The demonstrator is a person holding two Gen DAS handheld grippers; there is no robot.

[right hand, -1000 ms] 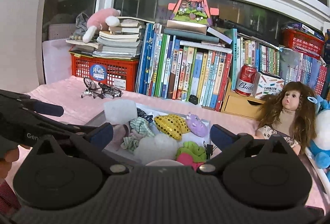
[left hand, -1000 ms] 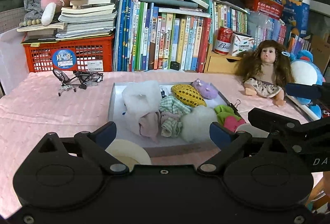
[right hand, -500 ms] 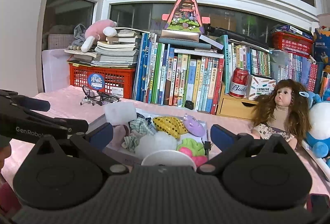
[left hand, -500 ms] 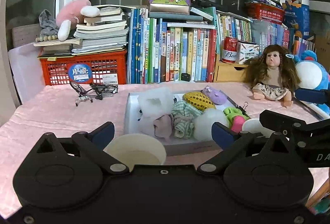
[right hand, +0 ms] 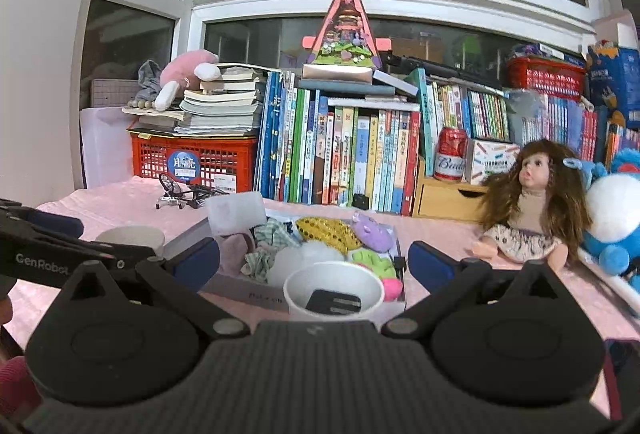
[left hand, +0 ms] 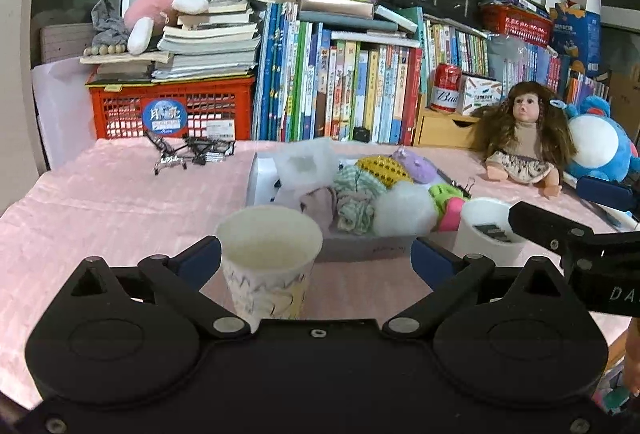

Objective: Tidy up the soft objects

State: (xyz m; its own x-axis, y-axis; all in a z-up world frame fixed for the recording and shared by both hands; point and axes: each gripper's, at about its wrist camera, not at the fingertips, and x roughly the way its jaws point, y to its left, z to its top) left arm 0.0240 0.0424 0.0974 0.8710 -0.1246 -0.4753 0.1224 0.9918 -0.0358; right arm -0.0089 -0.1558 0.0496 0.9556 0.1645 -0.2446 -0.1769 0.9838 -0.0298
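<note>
A shallow grey tray (left hand: 360, 252) on the pink tablecloth holds several soft items: a white foam sheet (left hand: 304, 164), a checked green cloth (left hand: 354, 194), a yellow sequinned pouch (left hand: 382, 170), a purple plush (left hand: 416, 166) and a white fluffy ball (left hand: 404, 208). My left gripper (left hand: 316, 260) is open in front of the tray, with a patterned paper cup (left hand: 270, 266) standing between its fingers near the left one. My right gripper (right hand: 314, 264) is open too. A white cup (right hand: 334, 294) with dark pieces inside stands between its fingers, untouched, against the tray (right hand: 248, 294).
A doll (left hand: 524, 142) and a blue plush (left hand: 600, 142) sit at the right. A row of books (left hand: 340, 90), a red crate (left hand: 172, 106) and a red can (left hand: 444, 92) line the back. A small metal bicycle model (left hand: 188, 152) lies back left.
Both grippers have drawn back from the tray and sunk lower. Each cup, earlier only a rim at the bottom of its view, now shows in full between the fingers.
</note>
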